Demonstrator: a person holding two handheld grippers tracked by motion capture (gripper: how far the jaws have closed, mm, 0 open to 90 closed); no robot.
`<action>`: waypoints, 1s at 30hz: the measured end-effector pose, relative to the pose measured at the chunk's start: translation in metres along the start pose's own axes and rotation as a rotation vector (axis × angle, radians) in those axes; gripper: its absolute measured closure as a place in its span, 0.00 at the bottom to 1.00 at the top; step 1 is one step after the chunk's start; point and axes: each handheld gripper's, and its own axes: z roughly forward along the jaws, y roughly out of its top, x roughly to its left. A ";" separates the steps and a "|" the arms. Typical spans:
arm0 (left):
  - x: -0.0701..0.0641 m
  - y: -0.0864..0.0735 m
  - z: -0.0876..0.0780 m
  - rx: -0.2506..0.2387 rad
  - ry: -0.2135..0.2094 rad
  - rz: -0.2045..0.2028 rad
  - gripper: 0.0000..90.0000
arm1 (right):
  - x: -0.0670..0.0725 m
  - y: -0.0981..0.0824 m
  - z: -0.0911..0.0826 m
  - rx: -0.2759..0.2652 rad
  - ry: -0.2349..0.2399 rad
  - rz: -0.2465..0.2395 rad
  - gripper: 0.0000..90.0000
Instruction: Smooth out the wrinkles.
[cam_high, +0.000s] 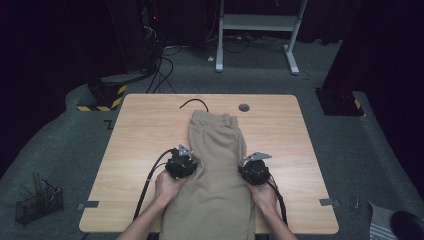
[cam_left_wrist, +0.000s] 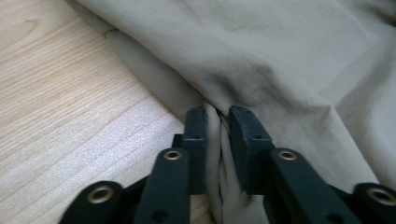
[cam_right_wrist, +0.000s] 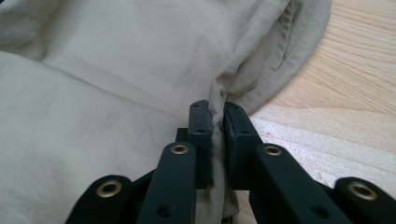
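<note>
A pair of beige trousers lies lengthwise down the middle of the wooden table, waistband at the far end. My left gripper sits at the garment's left edge, shut on a pinched fold of the beige cloth where fabric meets bare wood. My right gripper sits at the right edge, shut on a fold of the same cloth beside a stitched hem. Both hands come in from the table's near edge.
A short black cable and a round grey grommet lie near the table's far edge. A wire basket stands on the floor at the left. A white desk frame is behind the table.
</note>
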 end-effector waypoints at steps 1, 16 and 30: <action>0.001 0.000 0.000 0.000 -0.006 -0.003 0.89 | 0.000 0.000 0.000 -0.002 0.000 -0.005 0.95; 0.020 0.017 -0.034 -0.133 -0.087 -0.016 0.94 | -0.007 0.023 -0.026 -0.149 0.020 -0.055 0.97; 0.012 0.040 -0.109 -0.351 -0.092 0.050 0.94 | 0.014 0.053 -0.086 -0.374 -0.026 -0.175 0.97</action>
